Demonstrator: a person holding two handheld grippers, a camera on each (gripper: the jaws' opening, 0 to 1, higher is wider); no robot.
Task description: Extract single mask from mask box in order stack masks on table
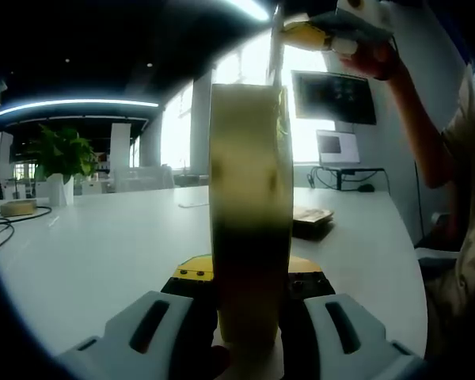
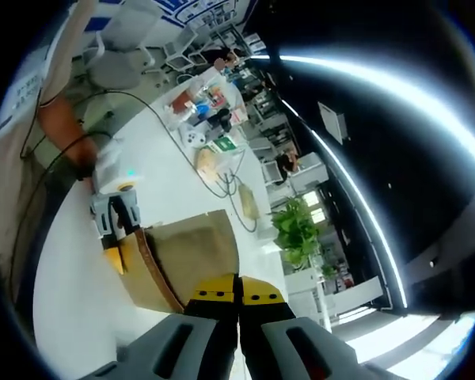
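In the left gripper view my left gripper (image 1: 249,313) is shut on the mask box (image 1: 249,206), a tall tan carton seen edge-on above the white table (image 1: 103,245). A thin white mask (image 1: 278,55) rises from the box's top to my right gripper (image 1: 309,32), which a person's hand holds at the upper right with its yellow-tipped jaws pinched on the mask. In the right gripper view my right gripper (image 2: 238,291) has its jaws pressed together. Beyond them lies the brown mask box (image 2: 194,253), with the left gripper (image 2: 115,218) clamped on its far end.
A potted plant (image 1: 59,154), a small box (image 1: 16,207) and a cable lie at the table's far left. A dark flat object (image 1: 310,218) sits behind the box, below a wall monitor (image 1: 332,96). Cables (image 2: 214,186), bottles and office chairs (image 2: 127,47) lie further along the table.
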